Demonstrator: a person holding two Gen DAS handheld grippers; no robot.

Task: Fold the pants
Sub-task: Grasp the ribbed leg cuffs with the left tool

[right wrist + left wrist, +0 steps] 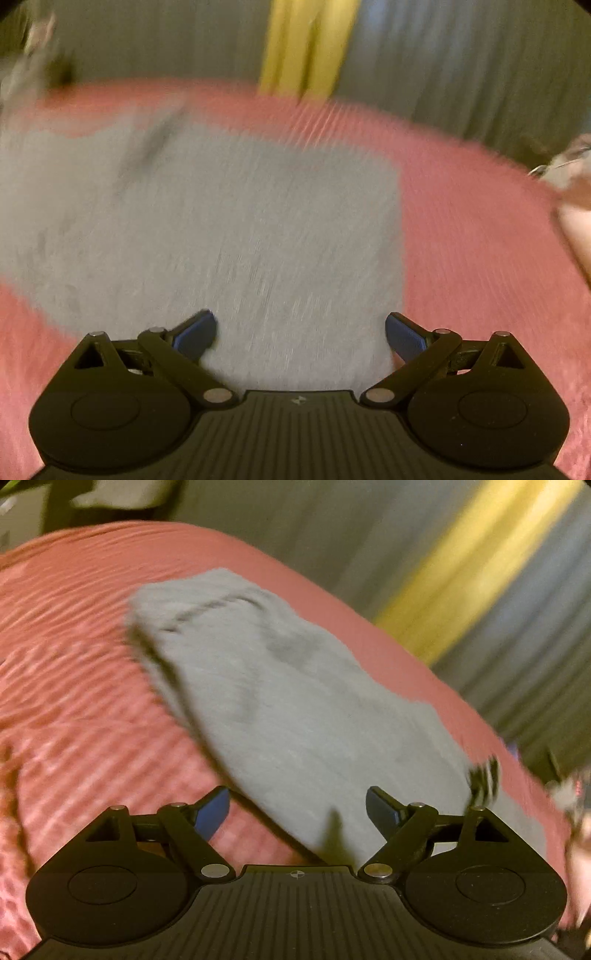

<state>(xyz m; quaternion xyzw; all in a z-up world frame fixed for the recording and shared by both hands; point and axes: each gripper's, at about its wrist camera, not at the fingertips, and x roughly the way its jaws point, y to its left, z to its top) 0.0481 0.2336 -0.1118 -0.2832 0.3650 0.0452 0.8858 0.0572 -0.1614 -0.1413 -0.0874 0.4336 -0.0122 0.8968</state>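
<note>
1. Nearest in the left wrist view, the left gripper (298,808) has its blue fingers (212,810) spread wide and holding nothing. It is angled down over the near end of the pants.
2. The right gripper (300,338) also has its fingers (404,338) wide apart and empty, above the grey cloth.
3. The pants (280,701) are grey and lie flat on the bed (74,686), already doubled into a long narrow strip. This suggests one fold is done and both grippers are free to take hold for the next.
4. The bed has a pink ribbed cover, which gives a broad, soft surface for folding.
5. Farthest off, a grey and yellow curtain (306,48) hangs behind the bed. Both views are blurred.
</note>
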